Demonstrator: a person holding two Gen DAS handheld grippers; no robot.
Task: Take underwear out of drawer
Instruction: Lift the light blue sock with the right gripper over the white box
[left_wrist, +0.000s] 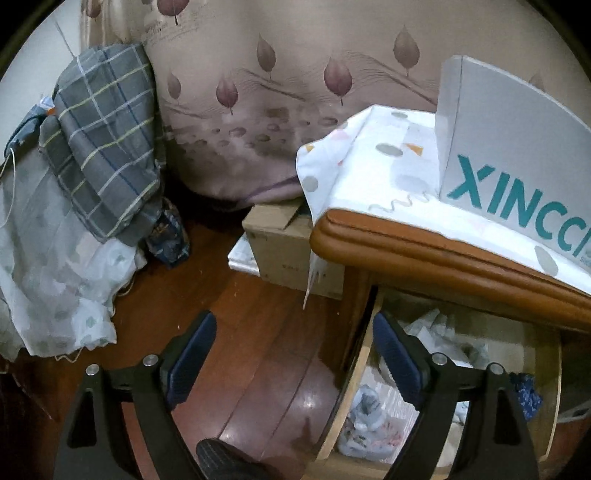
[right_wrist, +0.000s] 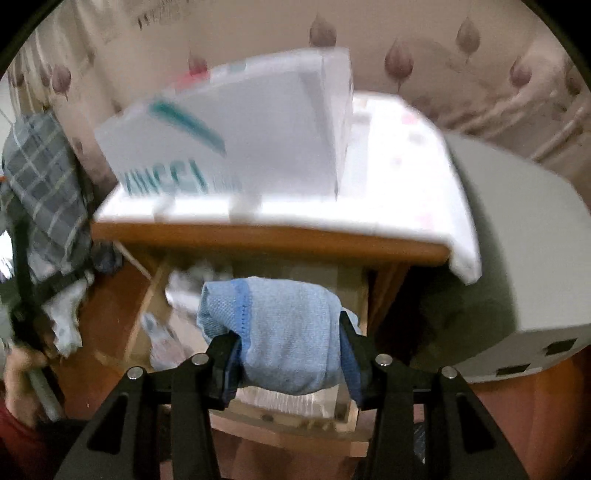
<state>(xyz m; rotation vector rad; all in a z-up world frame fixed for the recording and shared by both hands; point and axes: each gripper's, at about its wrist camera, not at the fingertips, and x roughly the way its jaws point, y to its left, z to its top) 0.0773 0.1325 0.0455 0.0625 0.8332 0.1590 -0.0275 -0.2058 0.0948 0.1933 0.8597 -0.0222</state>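
The right gripper (right_wrist: 290, 354) squeezes one rolled blue underwear (right_wrist: 280, 332) between its two pads, up above the open drawer (right_wrist: 155, 291). The left gripper (left_wrist: 295, 354) is wide apart and holds nothing; one finger (left_wrist: 397, 354) hangs over the drawer. Inside lie a few crumpled clothes (left_wrist: 365, 417), too bunched to count. Farther back, one white box (left_wrist: 517, 162) stands on the desk (left_wrist: 424, 243); its green letters are cut off.
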